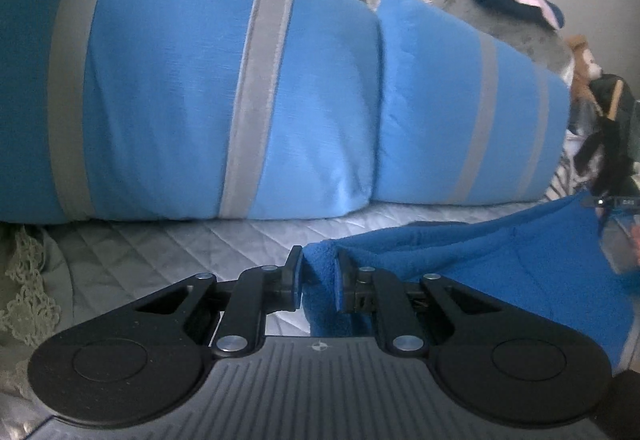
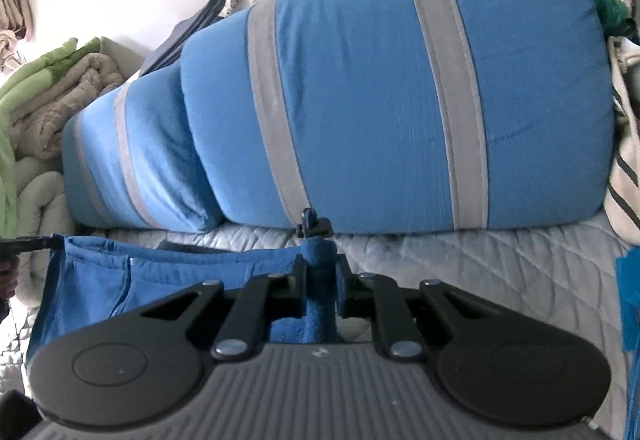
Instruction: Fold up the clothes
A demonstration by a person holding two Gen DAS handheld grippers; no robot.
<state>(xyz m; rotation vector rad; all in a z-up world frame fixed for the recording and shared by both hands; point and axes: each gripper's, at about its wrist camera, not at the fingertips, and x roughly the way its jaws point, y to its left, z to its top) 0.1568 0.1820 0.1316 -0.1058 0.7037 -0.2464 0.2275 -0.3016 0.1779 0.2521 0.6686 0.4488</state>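
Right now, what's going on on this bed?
A person is folding a blue fleece garment with two tools. The left hand-held gripper is shut on one bunched edge of it, and the right hand-held gripper is shut on another, so the cloth hangs stretched between them above the quilted bedcover. Striped blue pillows lie behind. No fold is laid down yet.

L gripper level, low over bed, fingers clamped on bunched blue fleece garment. R gripper same pose, pinching other end; both w/ fabric betw. pads.
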